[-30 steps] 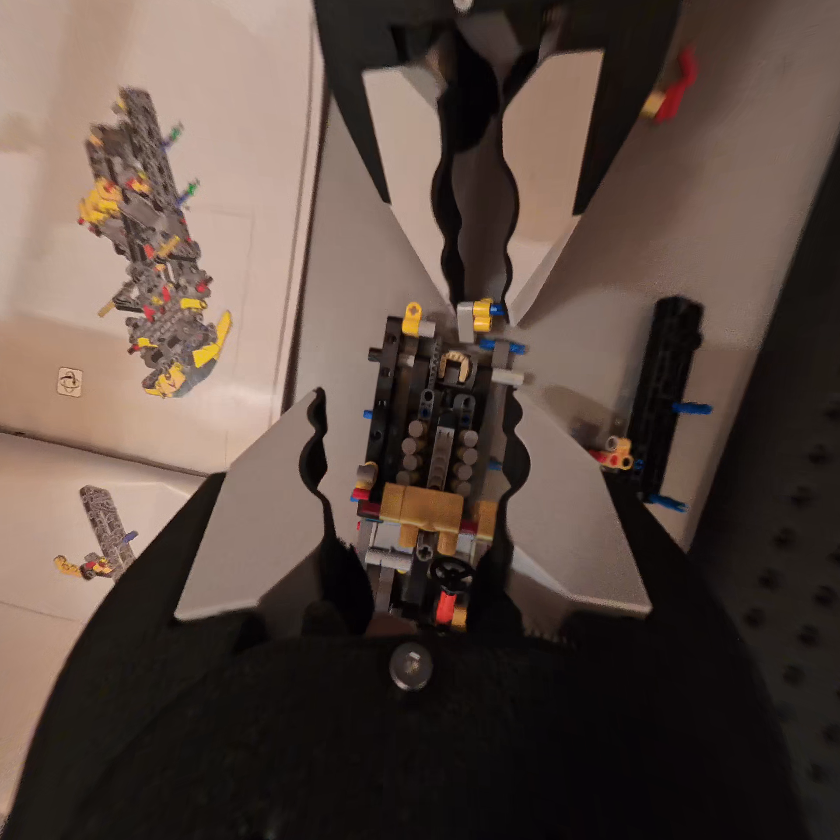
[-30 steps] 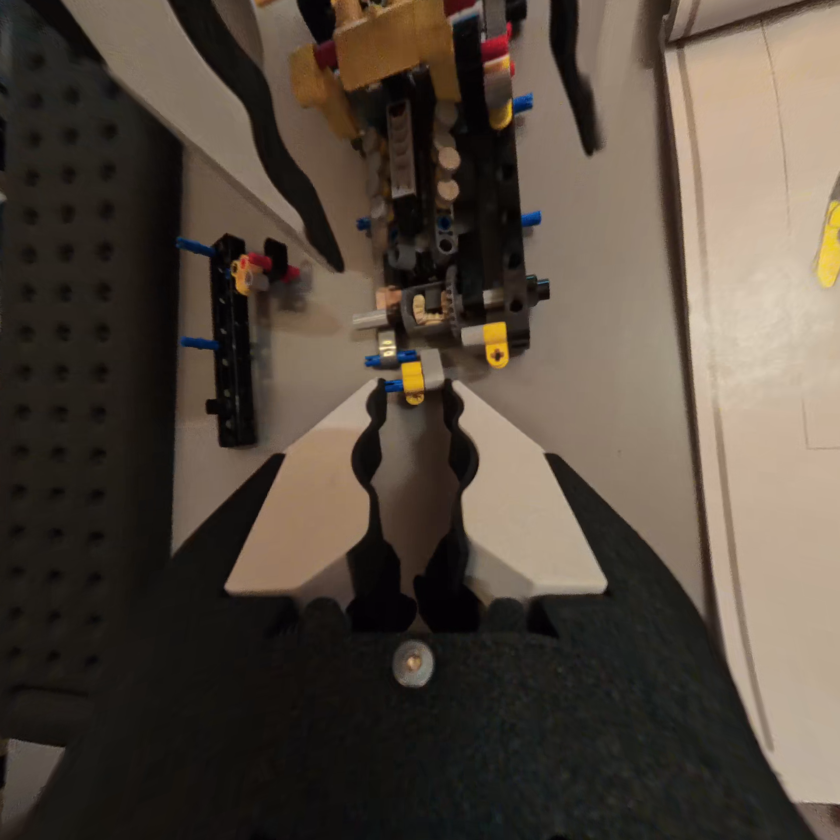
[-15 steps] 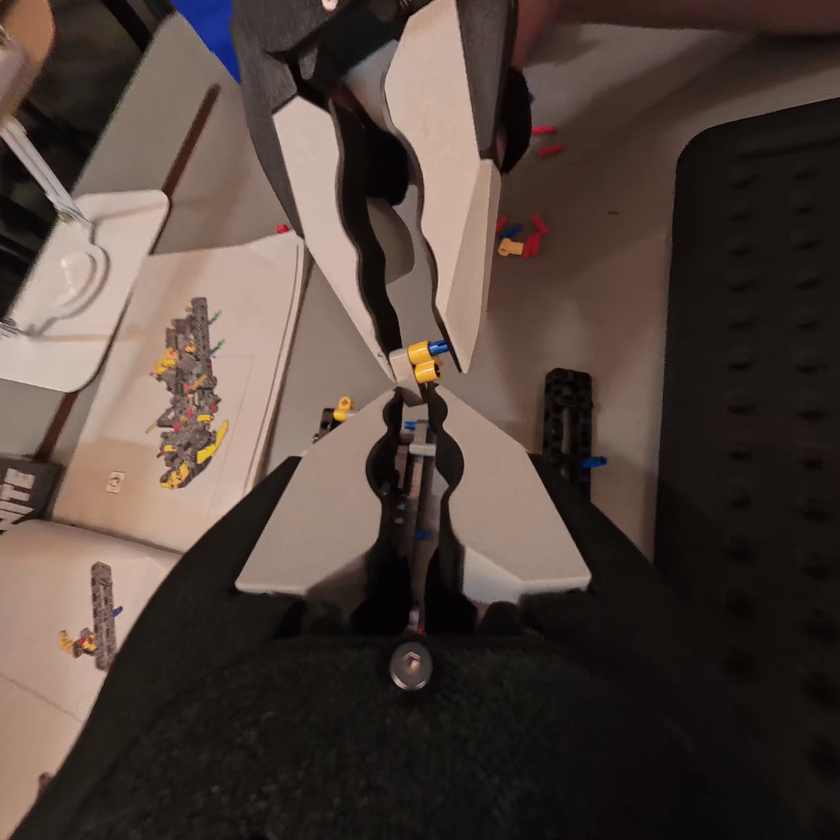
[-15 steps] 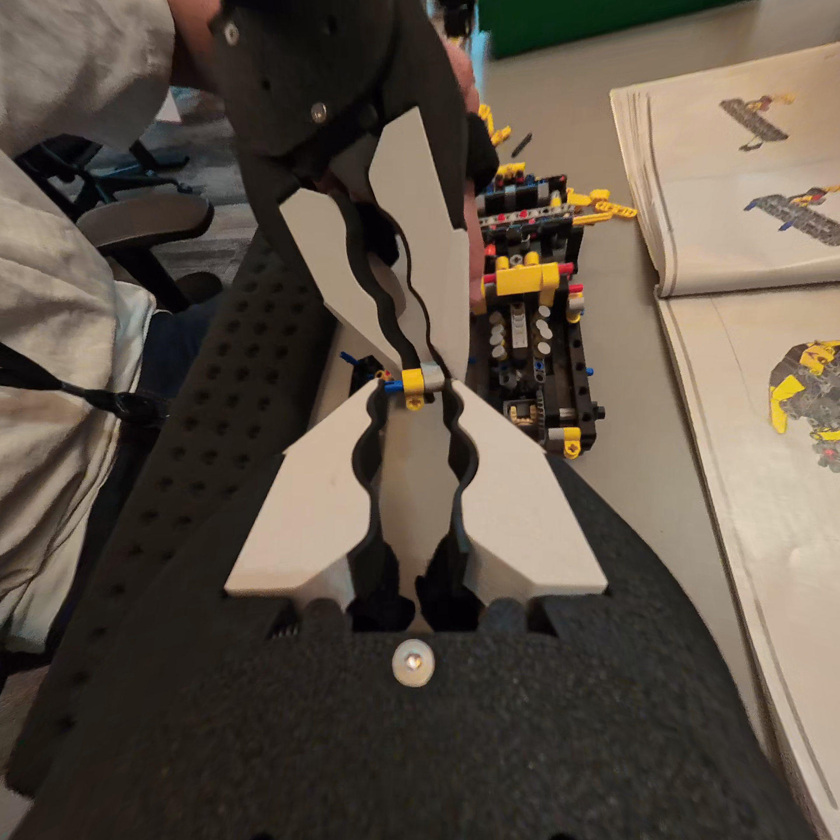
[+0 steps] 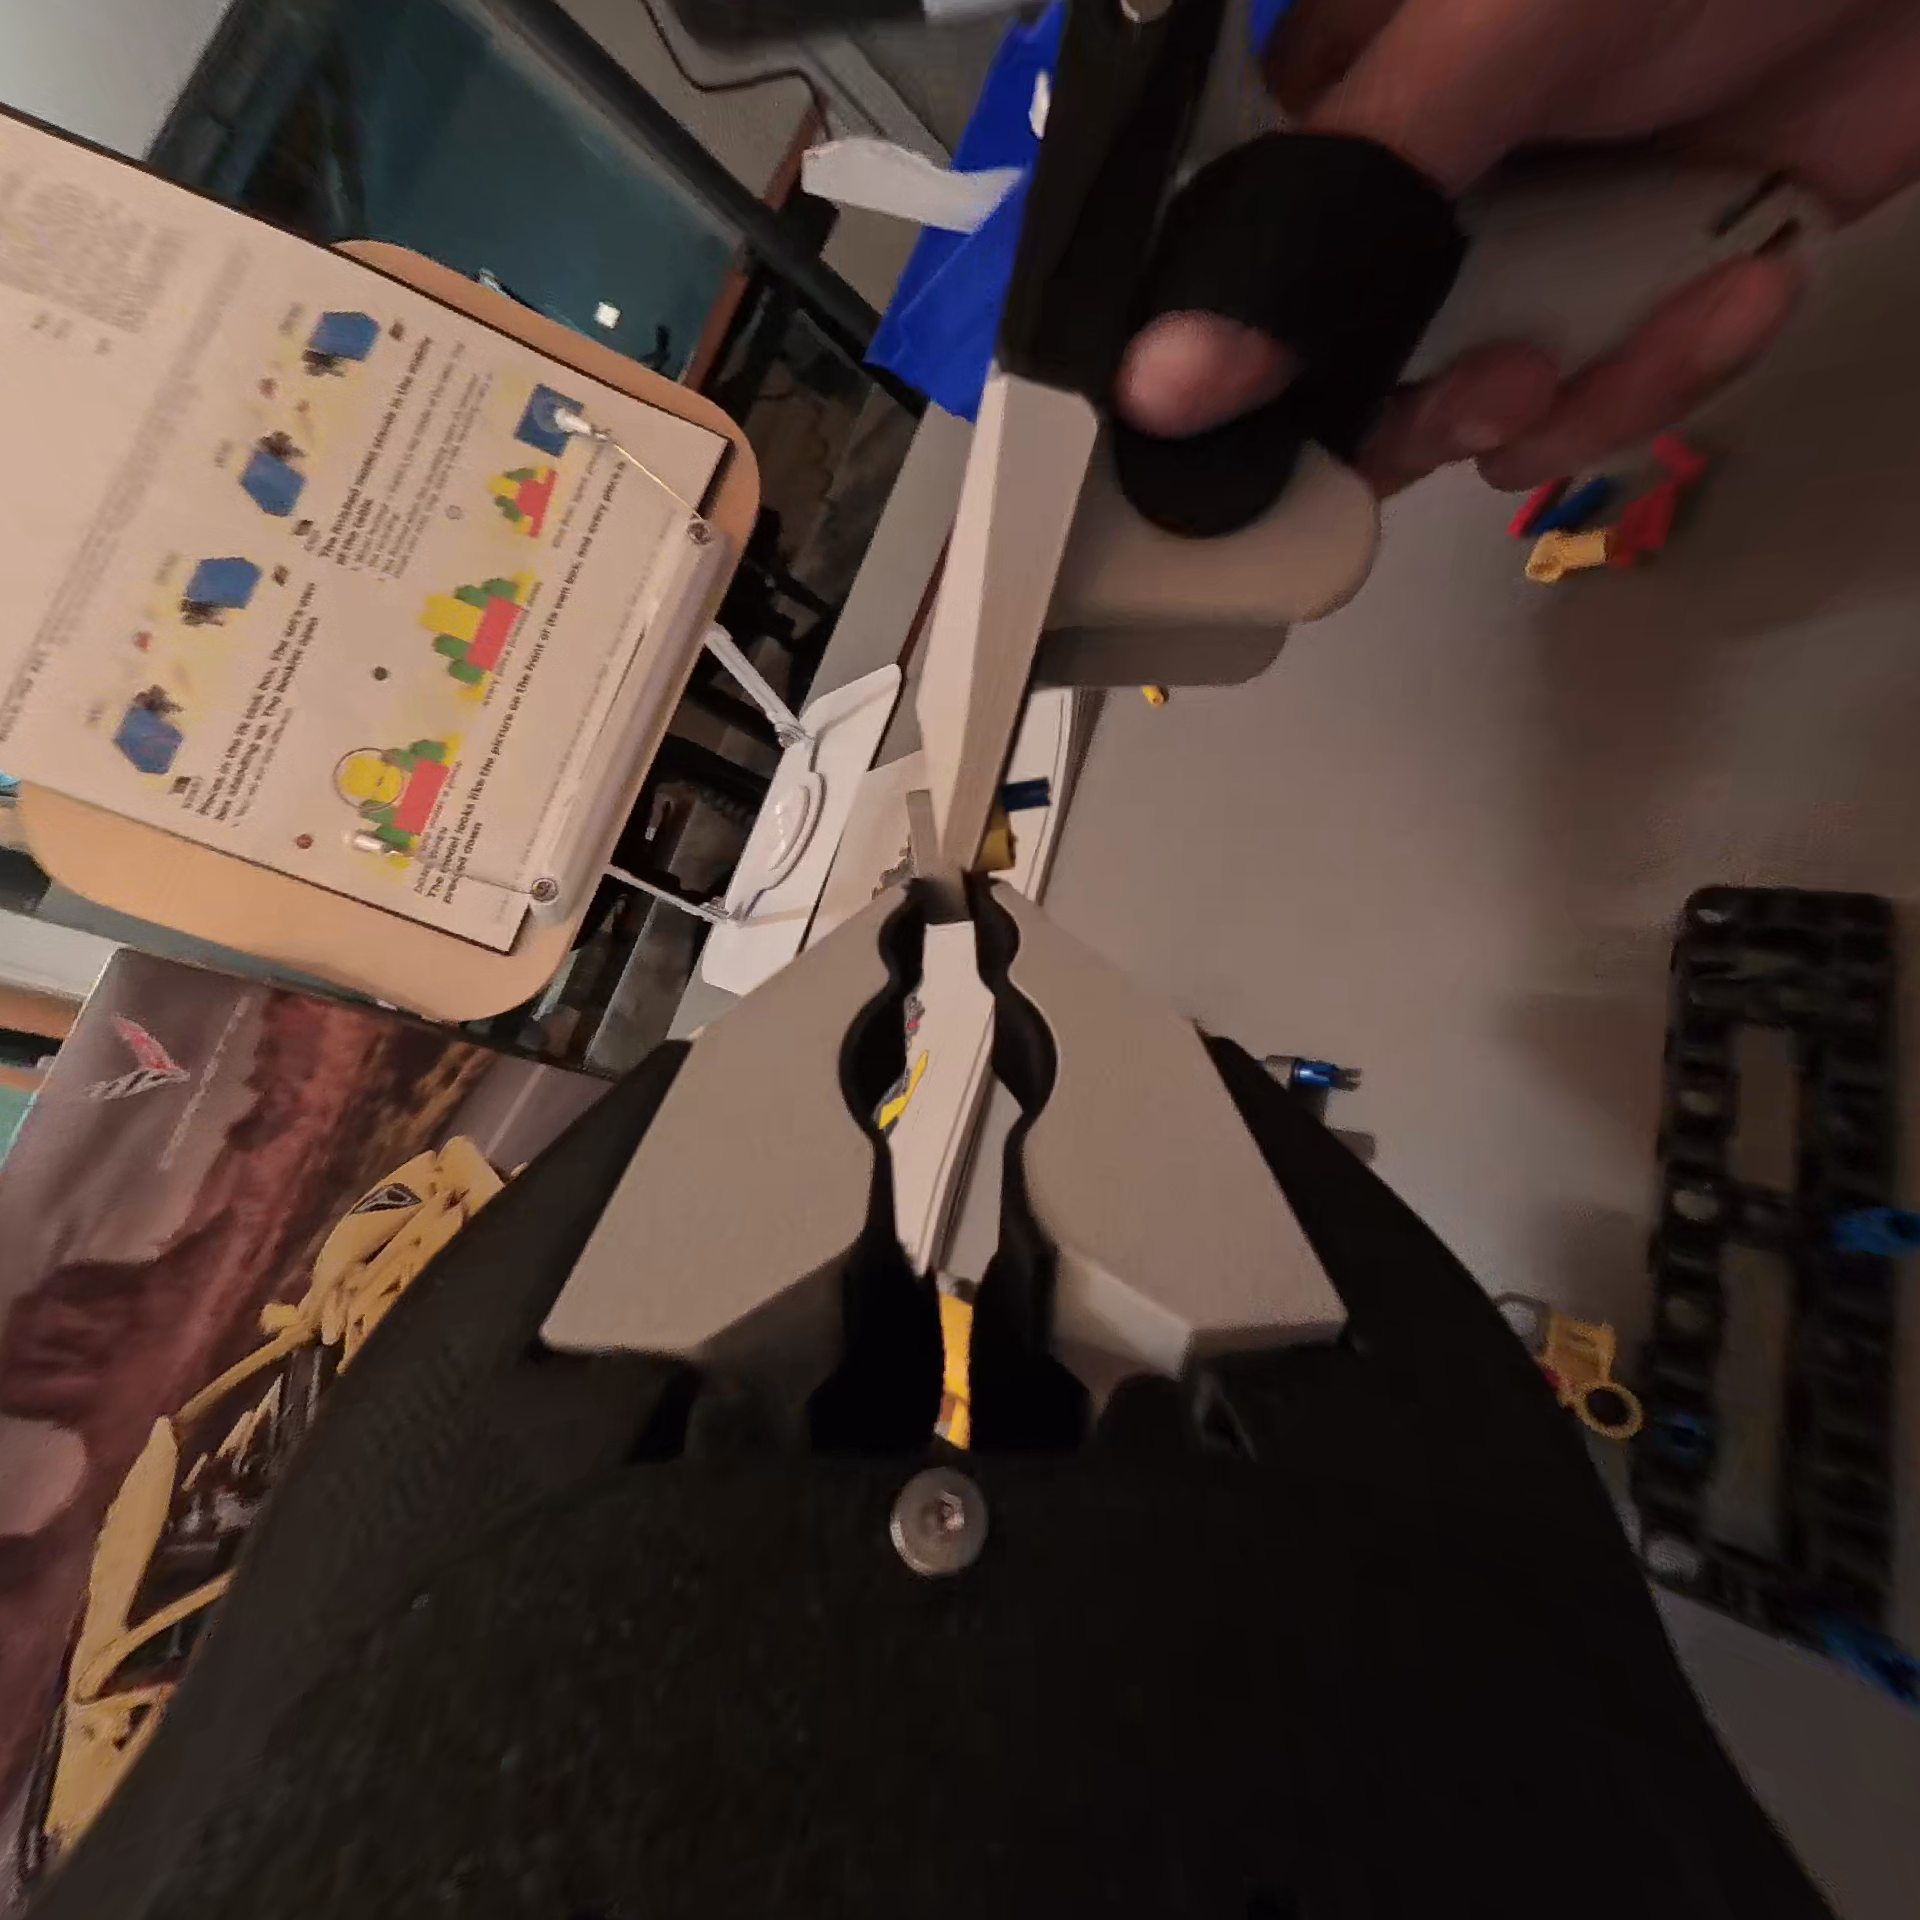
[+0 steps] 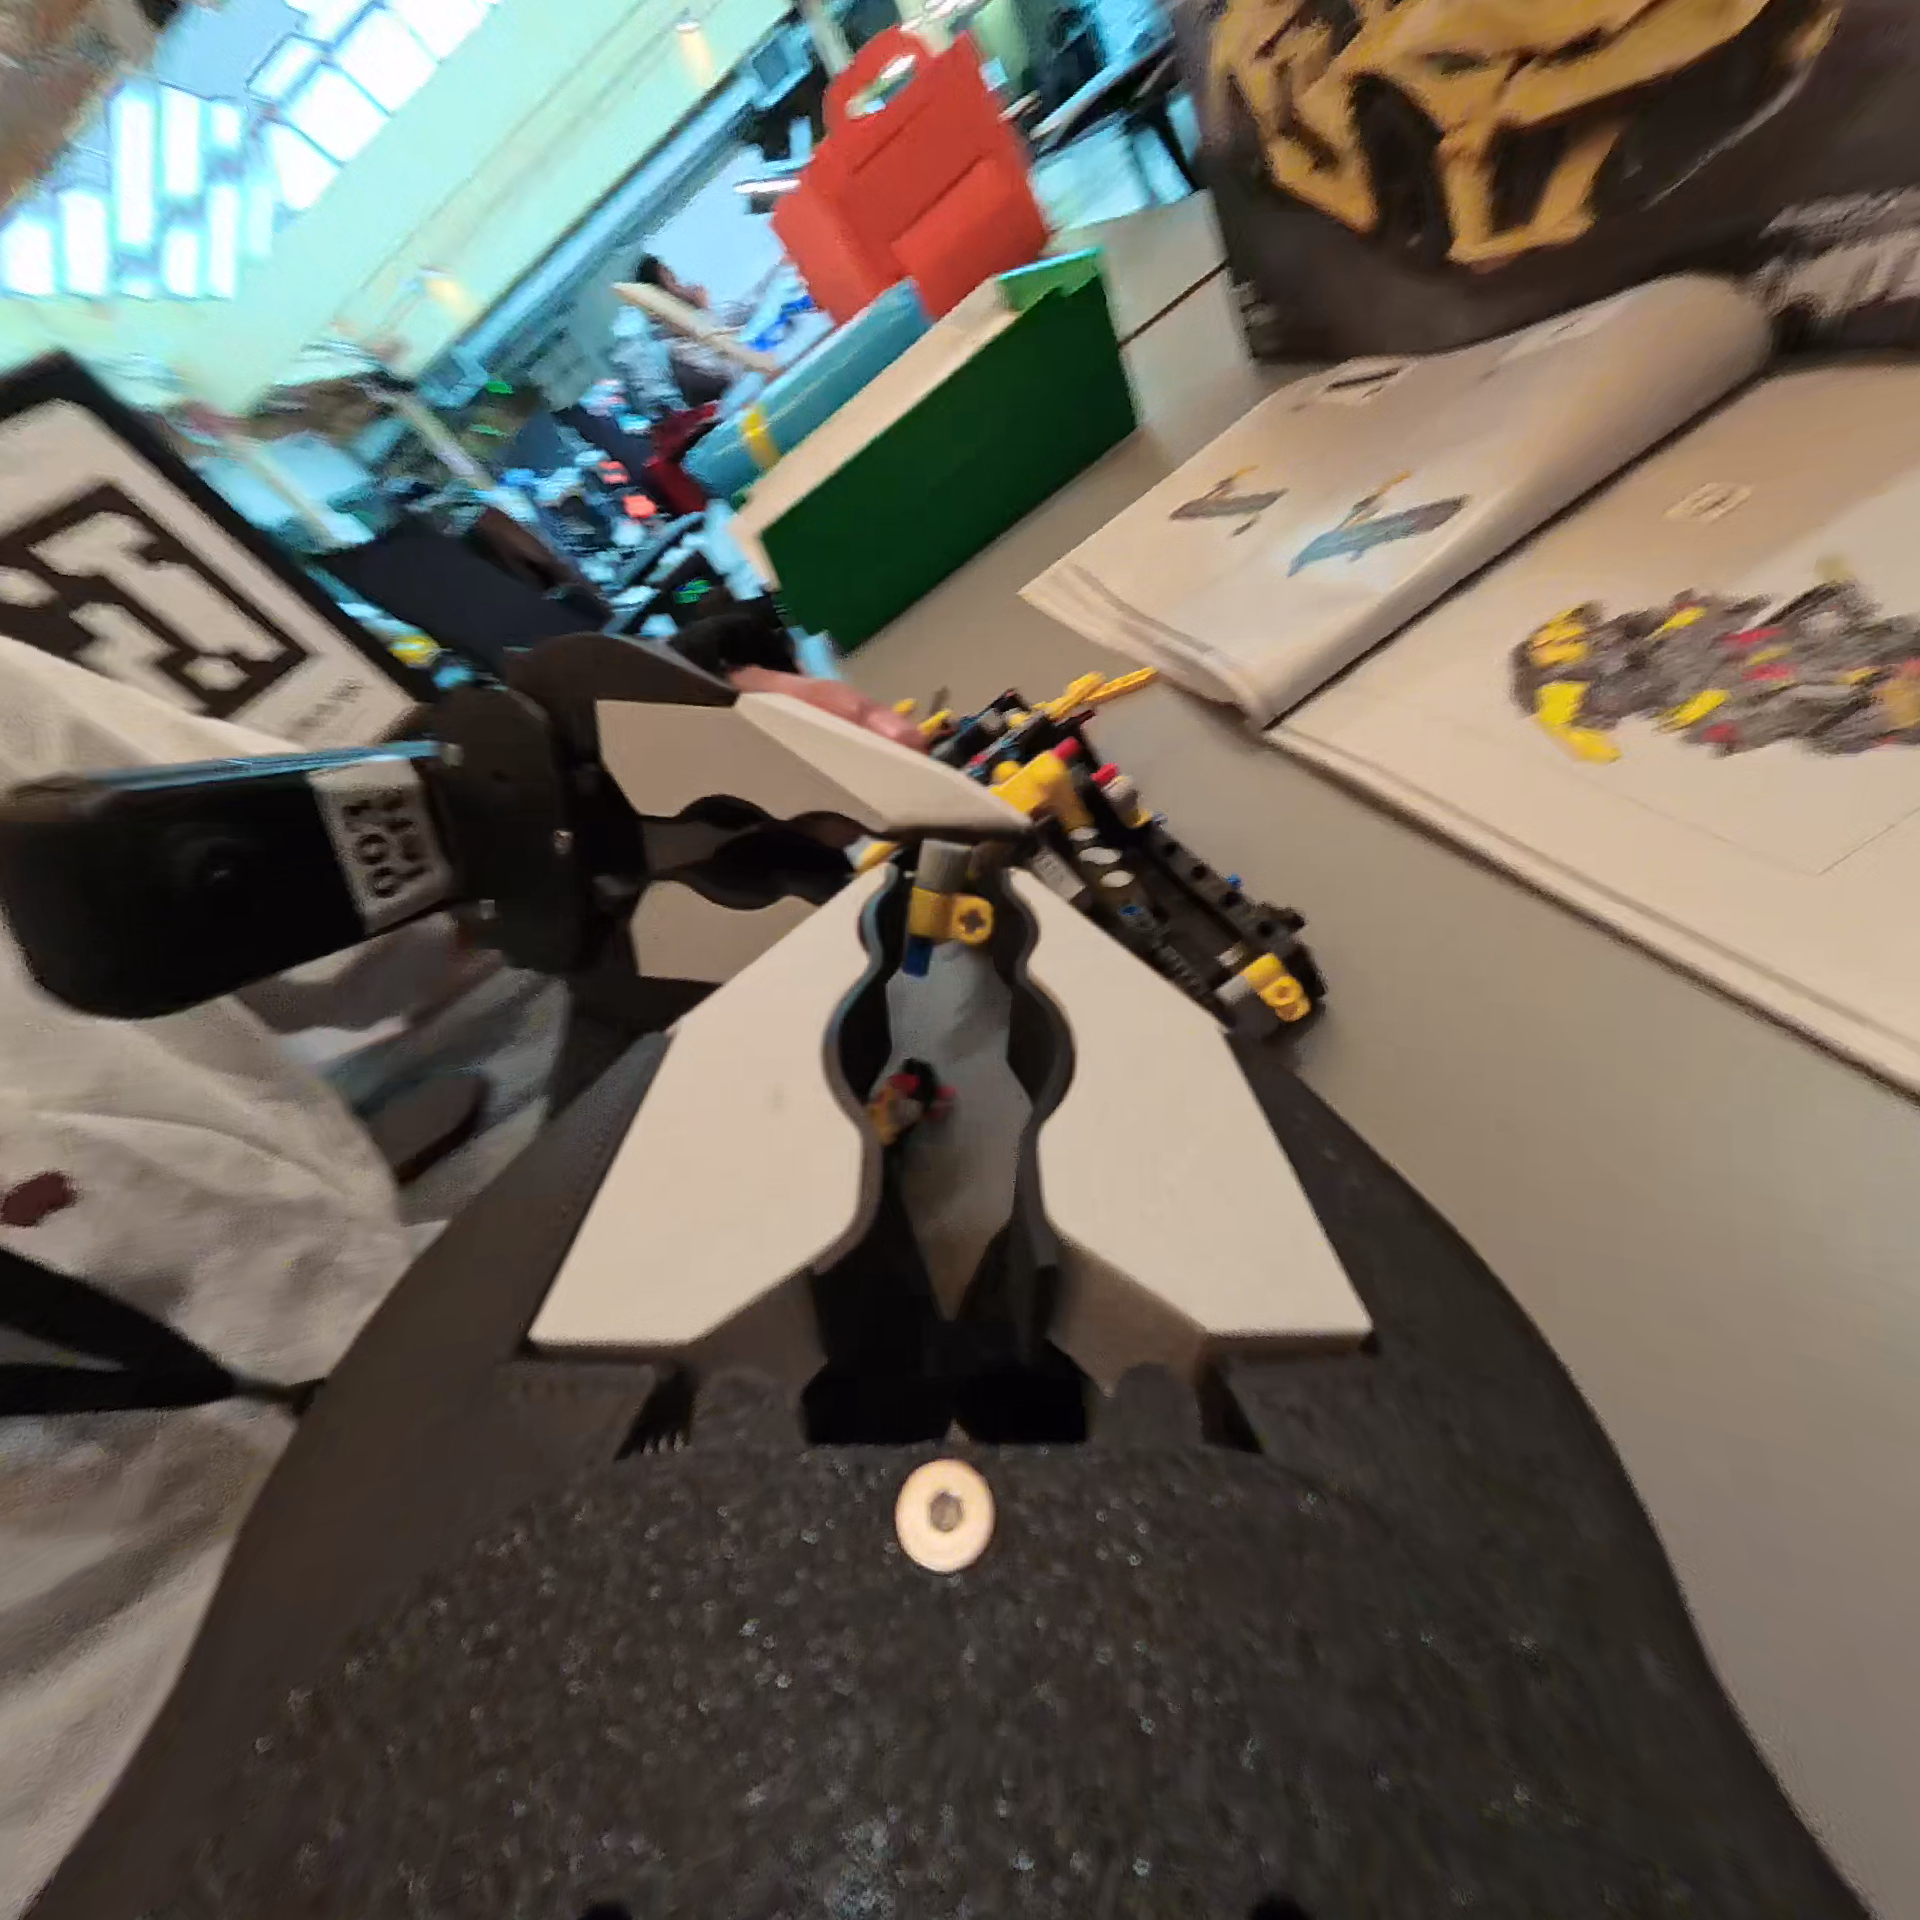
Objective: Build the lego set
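Observation:
A small grey-and-yellow connector piece with a blue pin (image 6: 948,914) is held in the air between both grippers. My right gripper (image 6: 940,896) is shut on its yellow part. My left gripper (image 6: 982,840) comes in from the left, side-on, and is shut on the grey end. In the left wrist view my left gripper (image 5: 943,896) meets the right gripper (image 5: 961,860) tip to tip, and the piece (image 5: 994,842) shows only as a grey, yellow and blue sliver. The black chassis model (image 6: 1153,904) lies on the table behind the fingertips.
An open instruction booklet (image 6: 1558,748) and the set's box (image 6: 1507,125) are on the right. A black frame with blue pins (image 5: 1766,1247), loose red, blue and yellow pieces (image 5: 1600,520), a sheet on a clipboard stand (image 5: 312,571) and a person's hand (image 5: 1558,208) are around. The tips of both grippers are at nearly the same place.
My left gripper, wide open around the chassis a second ago, rose and shut on the small piece held by the right. Both grippers then lifted and tilted together; the right pads closed a little more.

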Demonstrator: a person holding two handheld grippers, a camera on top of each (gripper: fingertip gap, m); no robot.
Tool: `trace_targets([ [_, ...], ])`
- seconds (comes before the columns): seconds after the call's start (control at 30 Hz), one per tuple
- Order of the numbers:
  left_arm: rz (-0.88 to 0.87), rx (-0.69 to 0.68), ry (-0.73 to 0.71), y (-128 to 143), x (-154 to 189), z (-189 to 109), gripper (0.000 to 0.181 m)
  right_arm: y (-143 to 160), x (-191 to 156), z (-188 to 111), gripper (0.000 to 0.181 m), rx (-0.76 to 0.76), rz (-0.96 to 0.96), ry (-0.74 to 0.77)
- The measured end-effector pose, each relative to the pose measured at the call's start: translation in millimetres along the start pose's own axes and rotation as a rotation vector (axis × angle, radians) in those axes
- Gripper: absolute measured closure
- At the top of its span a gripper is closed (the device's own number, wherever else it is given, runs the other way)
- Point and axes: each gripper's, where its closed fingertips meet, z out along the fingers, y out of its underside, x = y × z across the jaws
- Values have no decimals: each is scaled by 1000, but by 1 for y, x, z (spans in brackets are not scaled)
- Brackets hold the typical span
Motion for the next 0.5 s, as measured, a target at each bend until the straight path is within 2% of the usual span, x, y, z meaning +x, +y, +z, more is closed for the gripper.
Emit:
trace_targets([
  [0.07,67,-13,29,4,0,4,172,0,6,1,167,-1,-54,115],
  [0.2,98,-42,155,14,11,3,171,5,10,4,167,-39,25,226],
  [0.23,68,-84,211,21,18,1,171,8,12,3,167,-43,52,266],
  [0.3,-19,-196,315,43,26,-6,147,15,16,-4,168,-64,109,358],
  [0.33,-63,-247,370,53,28,-12,147,21,17,-9,167,-90,130,407],
  [0.4,-188,-249,452,55,21,-26,145,35,19,-14,167,-166,163,494],
  [0.43,-257,-260,551,53,24,-35,141,41,19,-13,167,-205,192,518],
  [0.5,-335,-308,716,50,28,-44,120,45,26,-8,167,-218,193,566],
])
